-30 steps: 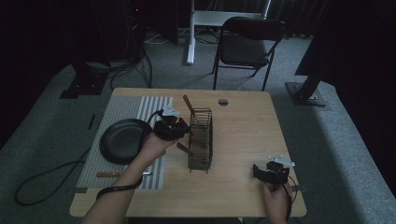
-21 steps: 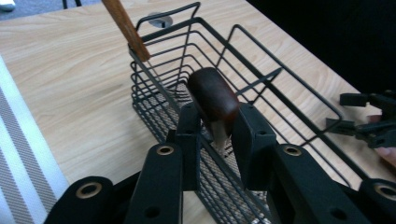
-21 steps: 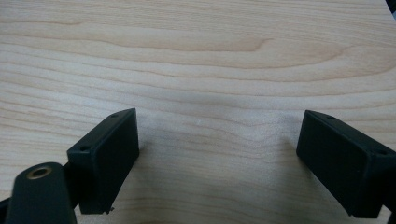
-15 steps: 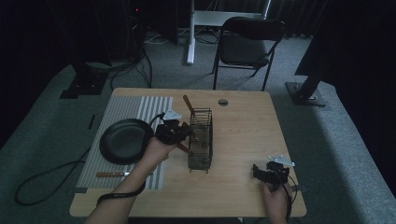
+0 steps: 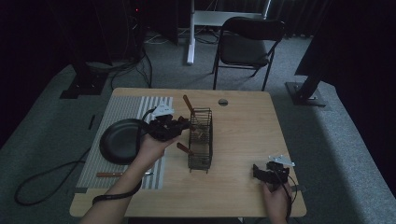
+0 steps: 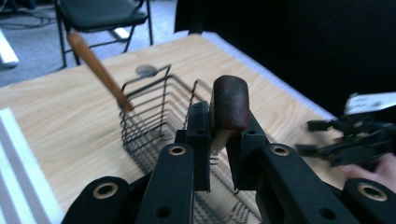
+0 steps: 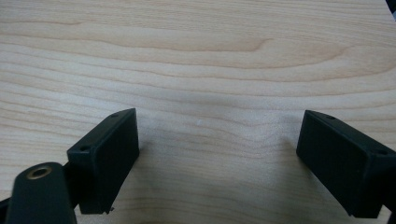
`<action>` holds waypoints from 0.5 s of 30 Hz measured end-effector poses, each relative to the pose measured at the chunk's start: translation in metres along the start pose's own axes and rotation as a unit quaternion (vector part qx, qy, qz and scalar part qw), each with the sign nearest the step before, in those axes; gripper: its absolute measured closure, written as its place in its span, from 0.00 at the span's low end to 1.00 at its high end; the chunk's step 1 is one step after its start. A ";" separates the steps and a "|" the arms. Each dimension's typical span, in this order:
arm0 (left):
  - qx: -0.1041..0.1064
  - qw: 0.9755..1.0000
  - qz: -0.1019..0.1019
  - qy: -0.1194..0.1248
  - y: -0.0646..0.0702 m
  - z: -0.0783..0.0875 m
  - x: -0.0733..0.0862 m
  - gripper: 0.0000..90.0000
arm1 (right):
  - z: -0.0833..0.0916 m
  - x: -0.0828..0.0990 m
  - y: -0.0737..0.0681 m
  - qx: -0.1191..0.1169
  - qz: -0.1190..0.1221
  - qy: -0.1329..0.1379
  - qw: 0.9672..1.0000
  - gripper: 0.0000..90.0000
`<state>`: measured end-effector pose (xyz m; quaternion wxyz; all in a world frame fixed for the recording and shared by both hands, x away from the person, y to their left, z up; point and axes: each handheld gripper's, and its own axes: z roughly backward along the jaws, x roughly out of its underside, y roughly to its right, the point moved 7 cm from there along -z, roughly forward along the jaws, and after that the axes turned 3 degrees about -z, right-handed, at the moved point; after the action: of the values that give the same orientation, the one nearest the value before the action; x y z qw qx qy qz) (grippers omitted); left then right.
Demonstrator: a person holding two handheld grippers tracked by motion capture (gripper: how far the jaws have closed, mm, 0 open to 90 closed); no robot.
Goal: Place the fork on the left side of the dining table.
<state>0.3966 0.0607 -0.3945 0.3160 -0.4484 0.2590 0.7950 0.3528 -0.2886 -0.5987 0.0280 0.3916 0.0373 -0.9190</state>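
On the striped mat (image 5: 95,154) at the left, a black pan (image 5: 119,140) is lying, and at its 6 o'clock a knife (image 5: 112,174) with wooden handle. The left gripper (image 5: 180,125) is hanging at the pan's 3 o'clock, just beside the wire basket (image 5: 201,161); its jaws have just been closing and are pinching a dark wooden handle (image 6: 229,103) (the metal end is pointing down toward the basket). Another wooden handle (image 6: 95,67) is leaning out of the basket at 11 o'clock. The right gripper (image 5: 260,171) is resting on the table (image 5: 243,126) at the basket's 4 o'clock, its jaws standing spread over bare wood.
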 end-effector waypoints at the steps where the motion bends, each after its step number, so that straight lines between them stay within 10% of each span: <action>1: 0.000 1.000 0.000 0.000 0.000 0.000 0.000 0.89 | 0.000 0.000 0.000 0.000 0.000 0.000 1.000 0.14; 15: -0.020 0.997 -0.013 0.078 -0.004 0.073 -0.053 0.89 | 0.000 0.000 0.000 0.000 0.001 -0.001 1.000 0.14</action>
<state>0.3810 0.0995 -0.3147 0.2961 -0.5190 0.2606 0.7583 0.3526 -0.2887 -0.5987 0.0289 0.3908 0.0370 -0.9193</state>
